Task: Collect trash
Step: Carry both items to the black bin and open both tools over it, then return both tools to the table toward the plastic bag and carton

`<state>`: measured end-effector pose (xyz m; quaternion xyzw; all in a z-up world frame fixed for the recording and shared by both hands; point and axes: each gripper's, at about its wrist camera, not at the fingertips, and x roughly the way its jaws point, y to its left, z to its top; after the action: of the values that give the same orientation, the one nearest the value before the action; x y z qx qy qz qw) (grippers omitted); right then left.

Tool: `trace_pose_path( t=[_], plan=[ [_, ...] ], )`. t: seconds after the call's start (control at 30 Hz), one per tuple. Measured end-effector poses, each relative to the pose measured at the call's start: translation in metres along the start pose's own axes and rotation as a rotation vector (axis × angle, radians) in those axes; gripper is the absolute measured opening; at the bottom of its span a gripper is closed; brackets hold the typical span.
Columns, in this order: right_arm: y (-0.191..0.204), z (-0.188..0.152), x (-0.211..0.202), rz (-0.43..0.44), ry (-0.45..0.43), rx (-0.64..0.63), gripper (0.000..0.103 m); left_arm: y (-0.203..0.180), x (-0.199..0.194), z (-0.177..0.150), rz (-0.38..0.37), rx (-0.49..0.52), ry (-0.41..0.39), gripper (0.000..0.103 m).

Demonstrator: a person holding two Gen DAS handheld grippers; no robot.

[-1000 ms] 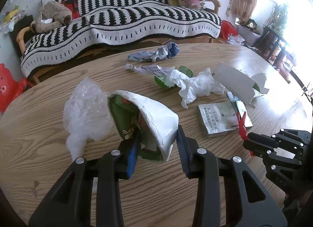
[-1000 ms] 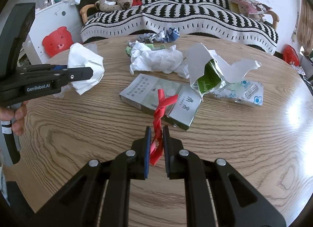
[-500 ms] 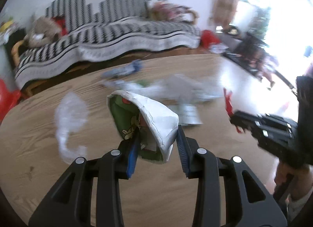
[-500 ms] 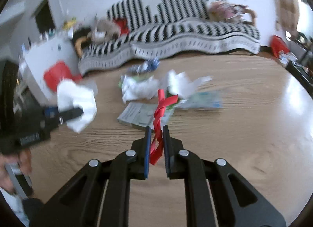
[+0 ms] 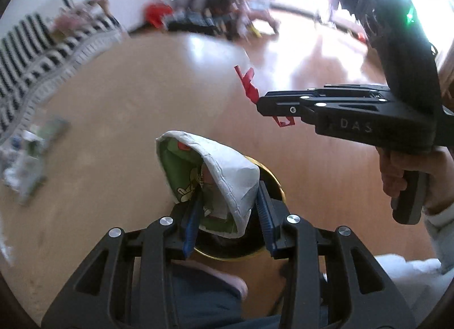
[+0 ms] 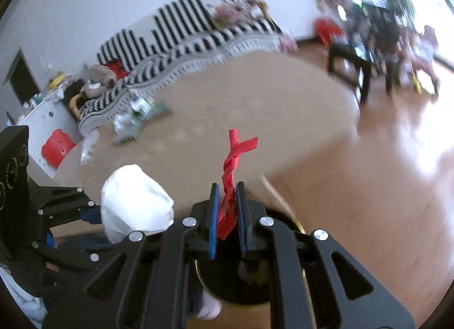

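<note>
My left gripper (image 5: 228, 219) is shut on a crumpled white and green wrapper (image 5: 218, 173), held over a round dark bin with a gold rim (image 5: 279, 190) on the floor below. My right gripper (image 6: 227, 221) is shut on a twisted red strip (image 6: 231, 167), also above the bin's gold rim (image 6: 299, 228). The right gripper also shows in the left wrist view (image 5: 259, 102), with the red strip (image 5: 248, 85) sticking out of it. The left gripper with its white wrapper (image 6: 136, 201) shows at the left of the right wrist view.
The wooden table (image 6: 227, 107) holds several blurred pieces of trash (image 6: 136, 122) at its far side, also in the left wrist view (image 5: 28, 158). A striped sofa (image 6: 181, 34) stands behind. A dark side table (image 6: 366, 54) stands on the shiny floor at right.
Both grippers have swung right and down, away from the table top, still holding the wrapper and the red strip. They now hang over the bin beside the table.
</note>
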<state>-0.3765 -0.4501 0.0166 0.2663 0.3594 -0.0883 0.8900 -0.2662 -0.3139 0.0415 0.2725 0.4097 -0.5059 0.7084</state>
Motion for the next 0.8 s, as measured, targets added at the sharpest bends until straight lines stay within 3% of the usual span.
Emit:
trace_pose_path(
  t=[0.13,0.23,0.47,0.53,0.57,0.6,0.67,0.8],
  plan=[
    [-0.048,-0.043,0.052,0.002,0.138,0.142,0.012,-0.011,0.062,-0.010,0.014,0.009,0.170,0.037],
    [-0.064,-0.061,0.077,0.007,0.191,0.197,0.012,-0.008,0.101,-0.017,-0.008,-0.018,0.265,0.037],
    [-0.072,-0.066,0.099,0.013,0.236,0.229,0.012,-0.002,0.129,-0.026,-0.029,-0.041,0.322,0.037],
    [-0.073,-0.066,0.097,-0.014,0.233,0.230,0.013,-0.003,0.128,-0.026,-0.018,-0.032,0.301,0.042],
    [-0.072,-0.063,0.096,-0.022,0.230,0.236,0.016,-0.003,0.128,-0.023,-0.007,-0.020,0.288,0.062],
    [-0.072,-0.060,0.093,-0.021,0.220,0.245,0.023,-0.009,0.125,-0.021,0.016,-0.010,0.273,0.090],
    [-0.072,-0.056,0.082,-0.029,0.179,0.249,0.089,-0.016,0.113,-0.020,0.011,0.006,0.239,0.091],
    [-0.075,-0.048,0.045,-0.052,0.074,0.236,0.094,-0.004,0.074,-0.010,0.053,-0.008,0.171,0.091]
  ],
)
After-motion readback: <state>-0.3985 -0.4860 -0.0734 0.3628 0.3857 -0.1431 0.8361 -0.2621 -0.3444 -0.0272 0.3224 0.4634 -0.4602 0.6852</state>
